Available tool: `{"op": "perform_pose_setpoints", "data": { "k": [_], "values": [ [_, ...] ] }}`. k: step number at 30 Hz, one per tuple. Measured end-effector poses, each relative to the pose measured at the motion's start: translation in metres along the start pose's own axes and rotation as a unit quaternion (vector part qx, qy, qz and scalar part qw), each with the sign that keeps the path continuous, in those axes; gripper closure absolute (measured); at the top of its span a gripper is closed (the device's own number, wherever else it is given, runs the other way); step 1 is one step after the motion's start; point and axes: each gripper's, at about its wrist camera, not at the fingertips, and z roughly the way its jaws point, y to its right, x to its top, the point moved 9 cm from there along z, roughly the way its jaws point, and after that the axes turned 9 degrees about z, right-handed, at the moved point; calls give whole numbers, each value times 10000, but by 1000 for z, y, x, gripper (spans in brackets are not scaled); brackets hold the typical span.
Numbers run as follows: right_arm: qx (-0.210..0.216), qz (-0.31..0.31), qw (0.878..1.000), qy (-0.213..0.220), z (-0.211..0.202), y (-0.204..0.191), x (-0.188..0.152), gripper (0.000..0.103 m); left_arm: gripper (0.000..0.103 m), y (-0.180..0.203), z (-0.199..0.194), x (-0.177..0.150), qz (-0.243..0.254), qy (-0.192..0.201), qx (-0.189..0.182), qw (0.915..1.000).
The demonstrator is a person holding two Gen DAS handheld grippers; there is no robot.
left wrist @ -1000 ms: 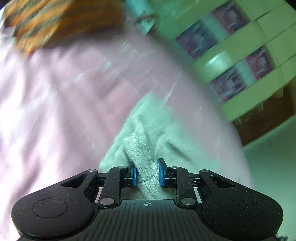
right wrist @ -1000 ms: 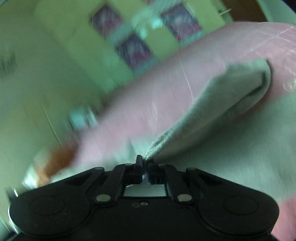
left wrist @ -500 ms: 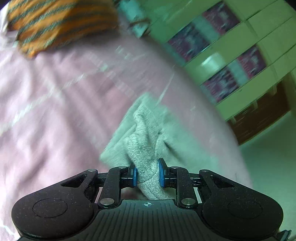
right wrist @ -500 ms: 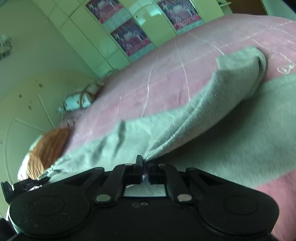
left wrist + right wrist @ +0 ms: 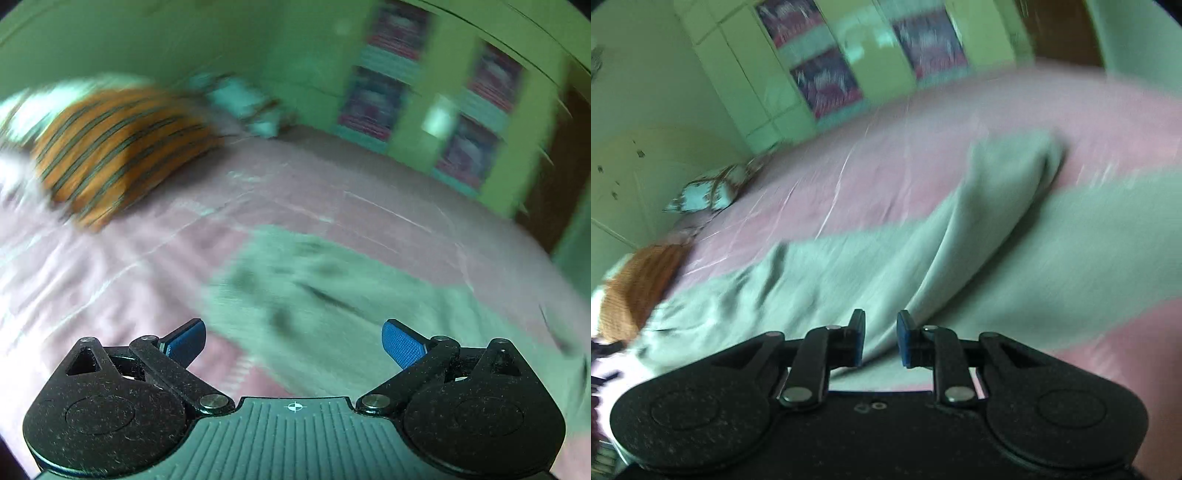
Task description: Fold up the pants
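The grey-green pants (image 5: 332, 295) lie on the pink bedsheet (image 5: 110, 280), blurred by motion in the left wrist view. My left gripper (image 5: 293, 343) is wide open and empty just above their near edge. In the right wrist view the pants (image 5: 886, 251) lie spread across the bed with one part folded over in a raised ridge. My right gripper (image 5: 881, 338) is partly open, with pants cloth right in front of the gap between the jaws and nothing pinched.
An orange striped pillow (image 5: 110, 147) lies at the far left of the bed, also seen in the right wrist view (image 5: 635, 288). A small patterned cushion (image 5: 709, 188) sits near the wall. Green wardrobe doors (image 5: 443, 110) stand behind the bed.
Both grippers were shut on the pants and have let go. The left jaws have opened wide and pulled back. The right jaws have parted a little. The cloth now rests on the bed.
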Motion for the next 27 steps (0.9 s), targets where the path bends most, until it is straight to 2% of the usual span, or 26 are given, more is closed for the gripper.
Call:
{"op": "perform_pose_setpoints", "data": {
  "k": [2, 3, 4, 6, 8, 9, 10, 14, 17, 18, 20, 21, 22, 24, 26, 27],
  "values": [
    [-485, -343, 9979, 269, 9, 3, 20, 85, 3, 37, 7, -1, 451, -195, -5, 9988],
    [-739, -524, 9952, 370, 14, 5, 32, 73, 3, 55, 13, -4, 638, -279, -20, 9976],
    [-871, -686, 9929, 432, 23, 3, 41, 69, 3, 71, 19, -5, 811, -362, 46, 9960],
    [-1055, -987, 9888, 373, 41, 4, 51, 73, 3, 101, 28, -15, 1206, -525, 138, 9912],
    [-1450, -1379, 9797, 102, 66, 9, 50, 75, 3, 120, 36, -29, 1592, -808, 348, 9833],
    [-1583, -1433, 9769, -49, 74, 16, 48, 91, 1, 125, 36, -37, 1660, -950, 391, 9808],
    [-1589, -1331, 9781, -169, 76, 25, 46, 103, 0, 127, 38, -42, 1700, -941, 377, 9802],
    [-1513, -439, 9875, 26, 29, 64, 35, 103, 0, 120, 31, -49, 1444, -719, 126, 9868],
    [-1422, 759, 9869, -102, -2, 106, -6, 103, 0, 118, 35, -50, 1506, -683, 137, 9861],
    [-1437, 922, 9853, -65, -7, 115, -17, 103, 0, 119, 37, -51, 1517, -677, 153, 9860],
    [-1542, 577, 9863, 118, -15, 116, -17, 103, 0, 118, 37, -52, 1537, -665, 151, 9858],
    [-1601, 324, 9860, 332, -20, 110, -8, 90, 0, 120, 36, -54, 1528, -654, 145, 9860],
    [-1552, 81, 9864, 529, -23, 101, 4, 83, 0, 117, 39, -53, 1525, -642, 138, 9861],
    [-1478, -530, 9842, 815, -16, 80, 32, 83, 0, 117, 40, -53, 1517, -624, 146, 9864],
    [-1401, -1119, 9807, 785, 8, 61, 52, 83, 0, 117, 42, -53, 1515, -618, 151, 9864],
    [-1485, -1452, 9766, 559, 28, 55, 57, 82, 0, 117, 42, -53, 1511, -617, 145, 9865]
  ]
}}
